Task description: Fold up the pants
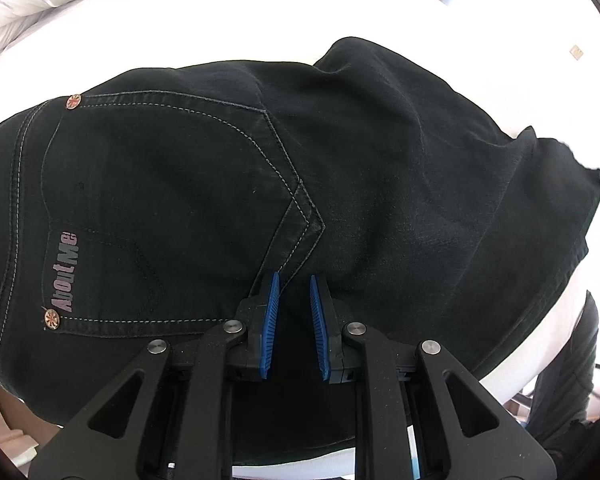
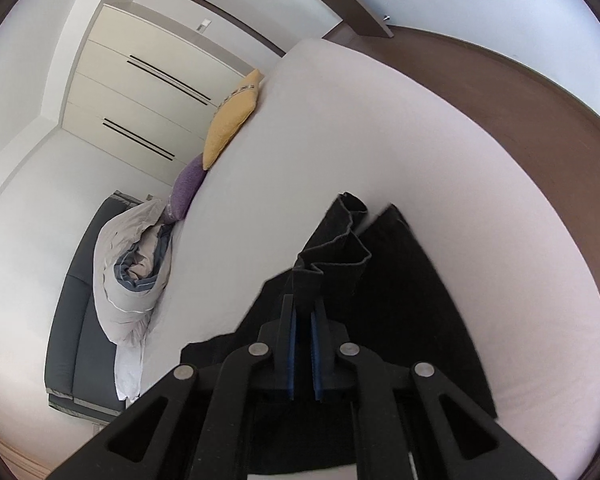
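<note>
Black jeans (image 1: 340, 152) lie on the white bed (image 1: 220, 20), back pocket up, with an "About Me" label (image 1: 66, 272) and copper rivets. My left gripper (image 1: 294, 278) points down at the pocket's corner, its blue pads close together with dark denim pinched between them. In the right wrist view, my right gripper (image 2: 303, 298) is shut on a bunched pant-leg hem (image 2: 336, 244), which stands up from between the fingers. The rest of that black leg (image 2: 412, 300) trails over the sheet behind it. In the left wrist view the leg's end (image 1: 548, 160) hangs raised at the right edge.
A yellow pillow (image 2: 232, 120), a purple pillow (image 2: 188, 188) and a crumpled duvet (image 2: 128, 264) line the bed's left side, next to a dark bench (image 2: 76, 320). Pale wardrobe doors (image 2: 140, 92) stand beyond. A person's dark-clothed leg (image 1: 572, 380) is beside the bed.
</note>
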`<state>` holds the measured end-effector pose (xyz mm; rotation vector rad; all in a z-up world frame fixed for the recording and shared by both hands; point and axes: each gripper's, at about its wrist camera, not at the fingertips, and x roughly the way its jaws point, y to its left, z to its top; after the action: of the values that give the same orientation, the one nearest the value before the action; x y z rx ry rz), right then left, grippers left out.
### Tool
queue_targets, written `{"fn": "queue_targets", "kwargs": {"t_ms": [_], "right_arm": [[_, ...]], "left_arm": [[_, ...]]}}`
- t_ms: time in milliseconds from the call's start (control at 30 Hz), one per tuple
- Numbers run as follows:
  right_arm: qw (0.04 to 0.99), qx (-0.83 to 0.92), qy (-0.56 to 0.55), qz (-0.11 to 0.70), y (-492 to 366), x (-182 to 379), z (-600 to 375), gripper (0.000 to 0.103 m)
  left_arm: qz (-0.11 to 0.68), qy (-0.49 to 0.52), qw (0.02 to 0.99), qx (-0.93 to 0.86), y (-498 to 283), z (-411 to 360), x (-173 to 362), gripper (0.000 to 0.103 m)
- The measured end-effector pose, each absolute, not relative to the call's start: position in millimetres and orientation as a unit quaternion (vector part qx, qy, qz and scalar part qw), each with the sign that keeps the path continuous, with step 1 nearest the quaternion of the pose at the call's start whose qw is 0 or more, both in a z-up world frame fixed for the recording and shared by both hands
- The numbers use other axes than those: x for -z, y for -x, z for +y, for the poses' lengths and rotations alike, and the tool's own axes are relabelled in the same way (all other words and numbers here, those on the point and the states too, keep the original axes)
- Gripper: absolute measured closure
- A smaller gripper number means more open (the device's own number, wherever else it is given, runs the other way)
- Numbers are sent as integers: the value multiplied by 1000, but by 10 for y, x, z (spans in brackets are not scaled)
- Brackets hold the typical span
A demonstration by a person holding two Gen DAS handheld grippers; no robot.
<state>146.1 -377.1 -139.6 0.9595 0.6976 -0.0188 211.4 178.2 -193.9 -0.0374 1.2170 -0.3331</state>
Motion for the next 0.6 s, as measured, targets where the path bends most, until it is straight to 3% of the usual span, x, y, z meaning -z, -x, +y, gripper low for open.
{"fn": "queue_targets", "kwargs": {"t_ms": [233,600], "right_arm": [[793,65,-490,356,-950,1940,-3824,96],[784,76,-507,350,-704,2019,-3874,97]], "left_arm": [[575,28,805,146,-2143,1753,1909,87],[576,-19,808,122,-2127,1505,1842,86]]}}
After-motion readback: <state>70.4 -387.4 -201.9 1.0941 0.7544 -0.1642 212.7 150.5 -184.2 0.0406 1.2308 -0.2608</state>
